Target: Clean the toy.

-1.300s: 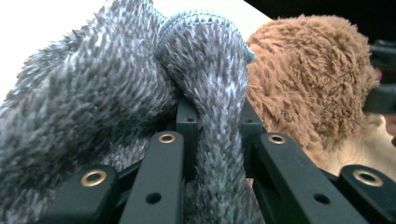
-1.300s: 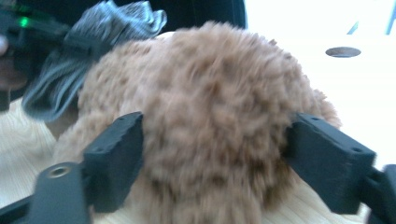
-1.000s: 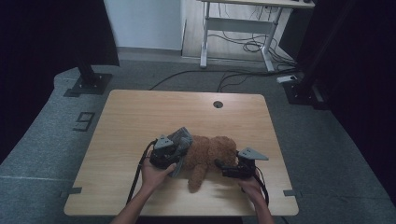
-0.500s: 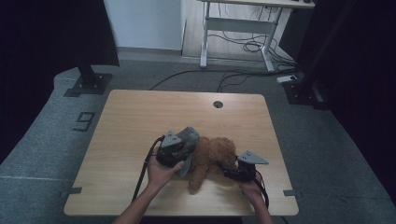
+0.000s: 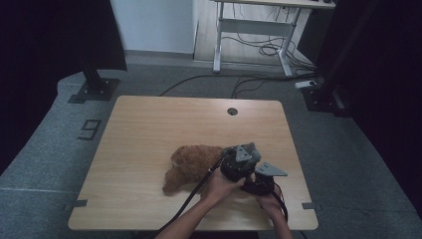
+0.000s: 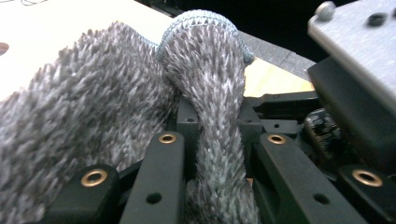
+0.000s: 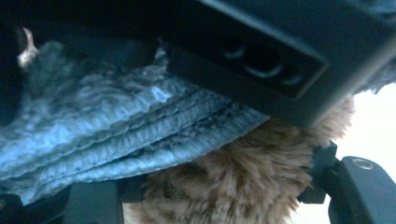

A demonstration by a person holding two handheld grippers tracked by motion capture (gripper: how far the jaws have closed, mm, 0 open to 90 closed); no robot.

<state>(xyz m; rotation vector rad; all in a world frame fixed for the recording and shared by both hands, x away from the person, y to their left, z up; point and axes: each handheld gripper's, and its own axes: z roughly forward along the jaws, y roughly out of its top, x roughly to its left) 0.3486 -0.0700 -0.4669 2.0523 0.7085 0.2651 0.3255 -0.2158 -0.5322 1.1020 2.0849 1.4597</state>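
**Grey cloth pinched beside the plush toy**

Wooden table point(image 5: 149, 129) under us stood on grey carpet, with dark curtains at both sides. We saw the brown plush toy point(image 5: 191, 164) lying near the table's front edge. Just right of it our left gripper point(image 5: 240, 162) was clamped shut on a fold of grey knitted cloth point(image 6: 205, 84). Our right gripper point(image 5: 261, 181) sat touching the left one; its jaws had just been closing, with brown fur and grey cloth between them, though we could not tell whether they gripped.

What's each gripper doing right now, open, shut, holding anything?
Left gripper: shut on the fuzzy grey knitted cloth.
Right gripper: jaws just closed partway; the shaggy brown plush toy sits between them, grip cannot be told.
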